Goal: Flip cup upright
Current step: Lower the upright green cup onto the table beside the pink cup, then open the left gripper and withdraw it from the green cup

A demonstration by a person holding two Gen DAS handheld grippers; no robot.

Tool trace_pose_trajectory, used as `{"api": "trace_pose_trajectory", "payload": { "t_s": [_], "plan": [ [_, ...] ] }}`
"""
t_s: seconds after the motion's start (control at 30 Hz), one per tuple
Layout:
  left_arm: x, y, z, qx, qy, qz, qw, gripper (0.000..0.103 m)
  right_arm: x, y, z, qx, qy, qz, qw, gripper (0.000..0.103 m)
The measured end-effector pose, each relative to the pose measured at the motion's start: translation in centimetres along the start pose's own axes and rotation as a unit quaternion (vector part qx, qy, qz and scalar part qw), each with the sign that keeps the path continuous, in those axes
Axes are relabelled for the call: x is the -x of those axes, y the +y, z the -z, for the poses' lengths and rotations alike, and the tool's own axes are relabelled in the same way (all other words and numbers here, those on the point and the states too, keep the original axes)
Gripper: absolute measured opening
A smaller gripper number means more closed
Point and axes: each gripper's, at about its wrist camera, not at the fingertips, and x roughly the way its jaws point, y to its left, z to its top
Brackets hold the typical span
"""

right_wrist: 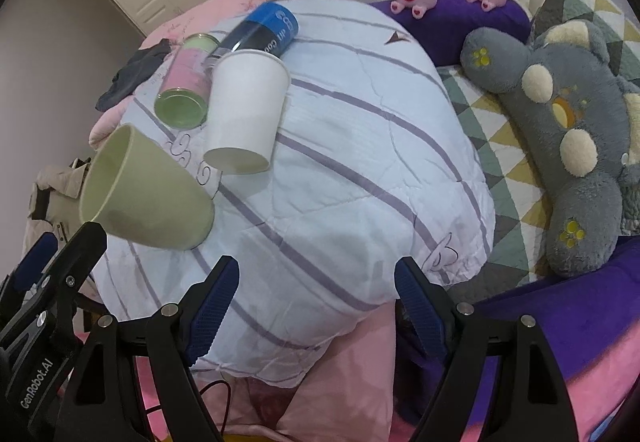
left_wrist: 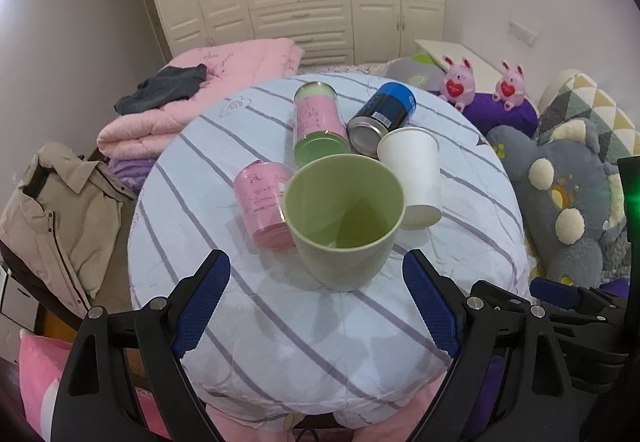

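Green cup (left_wrist: 344, 220) stands mouth-up on the striped quilt (left_wrist: 280, 322), just ahead of the left gripper (left_wrist: 316, 298), whose jaws gape wide and hold nothing. Right gripper (right_wrist: 316, 302) is likewise wide and idle. On such soft bedding, check the cup sits steady, clear of the inverted white paper cup (left_wrist: 412, 174).

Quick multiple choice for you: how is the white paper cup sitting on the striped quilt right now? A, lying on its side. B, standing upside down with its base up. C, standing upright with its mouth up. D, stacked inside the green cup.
B: the white paper cup rests wide rim down on the striped quilt, its narrow closed base facing up, standing apart from the green cup.
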Motion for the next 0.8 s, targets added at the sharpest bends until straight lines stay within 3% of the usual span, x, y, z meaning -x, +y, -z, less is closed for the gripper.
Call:
{"api": "trace_pose_trajectory", "payload": {
  "t_s": [0.2, 0.27, 0.43, 0.6, 0.8],
  "plan": [
    [1.7, 1.0, 0.6, 0.002, -0.027, -0.002, 0.9996, 0.091, 1.6, 0.9, 1.1, 0.012, -0.026, 0.009, 1.0, 0.082],
    [2.3, 1.4, 0.7, 0.005, -0.043, 0.003, 0.9991, 0.097, 2.1, 1.4, 1.4, 0.022, -0.035, 0.007, 0.999, 0.082],
    [4.1, 2.3, 1.0, 0.002, -0.092, -0.01, 0.9957, 0.098, 3.9, 3.1, 2.2, 0.056, -0.071, 0.009, 0.996, 0.082],
    [4.7, 3.4, 1.2, 0.007, -0.112, -0.005, 0.9937, 0.099, 5.3, 4.7, 3.0, 0.083, -0.112, 0.017, 0.99, 0.082],
    [5.5, 5.0, 1.8, 0.023, -0.154, 0.0, 0.9878, 0.1, 6.2, 5.6, 3.6, 0.078, -0.148, 0.015, 0.986, 0.082]
  ]
}}
